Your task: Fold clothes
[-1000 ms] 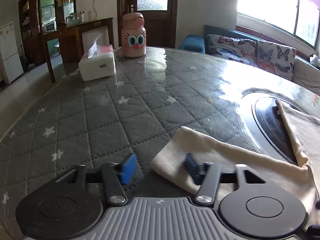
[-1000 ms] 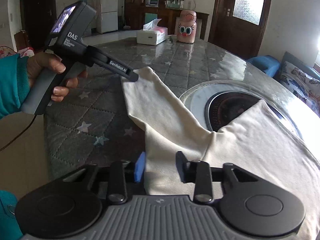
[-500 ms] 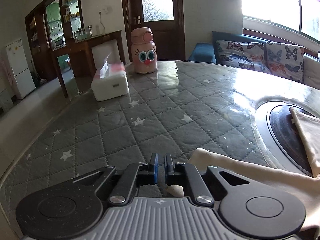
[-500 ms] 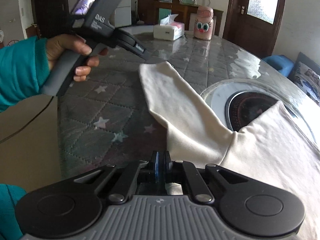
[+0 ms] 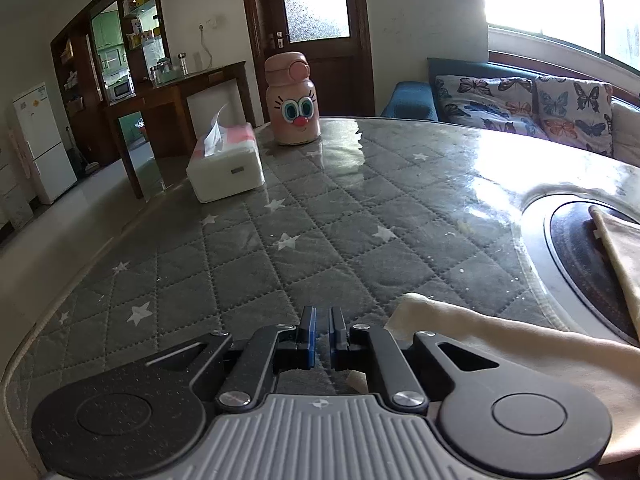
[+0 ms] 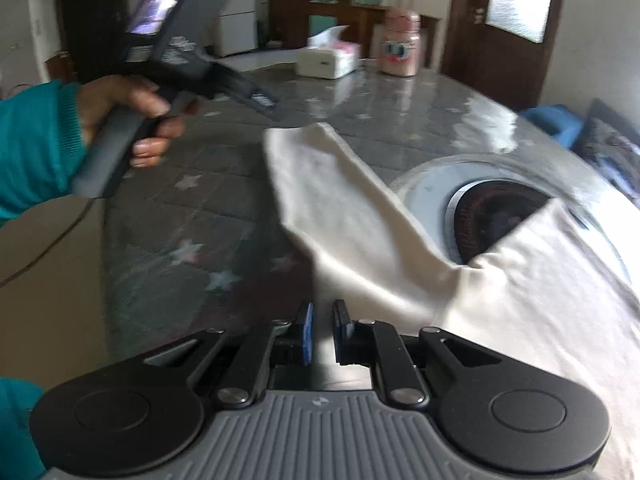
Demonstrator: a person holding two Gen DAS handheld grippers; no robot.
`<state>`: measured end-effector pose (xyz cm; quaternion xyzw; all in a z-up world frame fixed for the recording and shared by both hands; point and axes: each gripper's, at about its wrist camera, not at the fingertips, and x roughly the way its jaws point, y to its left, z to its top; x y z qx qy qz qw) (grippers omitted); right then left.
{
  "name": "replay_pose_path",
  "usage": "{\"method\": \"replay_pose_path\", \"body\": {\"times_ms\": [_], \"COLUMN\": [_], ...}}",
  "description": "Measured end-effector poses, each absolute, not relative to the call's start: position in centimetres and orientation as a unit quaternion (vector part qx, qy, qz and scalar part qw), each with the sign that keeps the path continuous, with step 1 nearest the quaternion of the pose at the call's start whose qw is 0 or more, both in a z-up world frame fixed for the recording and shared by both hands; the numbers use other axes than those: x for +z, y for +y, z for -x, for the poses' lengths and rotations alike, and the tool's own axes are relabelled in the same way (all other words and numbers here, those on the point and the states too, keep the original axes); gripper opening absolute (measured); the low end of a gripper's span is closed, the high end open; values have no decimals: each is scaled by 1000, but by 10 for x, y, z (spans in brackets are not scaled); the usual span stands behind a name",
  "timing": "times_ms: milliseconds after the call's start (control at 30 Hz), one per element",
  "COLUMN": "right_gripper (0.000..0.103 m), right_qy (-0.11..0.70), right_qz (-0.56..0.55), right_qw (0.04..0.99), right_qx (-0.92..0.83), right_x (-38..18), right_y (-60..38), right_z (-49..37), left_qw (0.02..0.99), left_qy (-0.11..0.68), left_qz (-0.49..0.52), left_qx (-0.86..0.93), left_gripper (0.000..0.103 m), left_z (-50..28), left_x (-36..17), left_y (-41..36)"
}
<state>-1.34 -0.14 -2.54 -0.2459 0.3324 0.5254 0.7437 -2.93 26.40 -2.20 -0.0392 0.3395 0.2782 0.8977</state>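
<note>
Cream shirt lies on the worktop, its sleeve running away from our right hand-held gripper, whose empty jaws are opening. Our left hand-held gripper, shut and empty, is nearer the cuff.

My left gripper nearly shut over table's near edge; cream garment beside it; tissue box, pink bottle at far edge.

I see the cream shirt lying flat on the surface, one long sleeve stretched out.
</note>
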Motion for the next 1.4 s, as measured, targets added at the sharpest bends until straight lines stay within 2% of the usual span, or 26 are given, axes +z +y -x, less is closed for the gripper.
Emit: {"method": "replay_pose_path", "body": {"times_ms": [200, 367, 467, 533, 567, 633, 700, 767, 1100, 1400], "right_gripper": [12, 14, 23, 23, 23, 23, 23, 23, 24, 24], "right_qy": [312, 330, 337, 331, 327, 320, 315, 315, 357, 371], "right_qz": [239, 235, 240, 247, 247, 246, 243, 239, 223, 212], "right_qw": [758, 765, 748, 737, 735, 739, 749, 760, 815, 809], "right_qx": [520, 501, 519, 536, 540, 539, 530, 515, 398, 404], "right_x": [-13, -21, -27, -25, -22, -17, -11, -5, -2, -11], "right_y": [-2, 5, 10, 10, 9, 1, -10, -26, -110, -139], "right_z": [11, -4, 2, 11, 15, 20, 21, 19, 0, 27], "left_qw": [896, 894, 893, 894, 895, 899, 905, 912, 942, 944], "left_qy": [340, 345, 344, 342, 340, 335, 327, 319, 317, 330], "left_qz": [37, 37, 39, 39, 39, 37, 35, 29, 18, 7], "left_qx": [283, 284, 286, 287, 286, 280, 270, 257, 106, -14], "left_gripper": [7, 7, 9, 11, 12, 25, 34, 39, 40, 40], "left_z": [29, 27, 28, 29, 29, 32, 35, 37, 38, 19], "left_x": [-22, -22, -20, -17, -15, -10, -3, 3, 11, 2], "left_y": [269, 272, 272, 271, 269, 264, 256, 246, 158, 73]}}
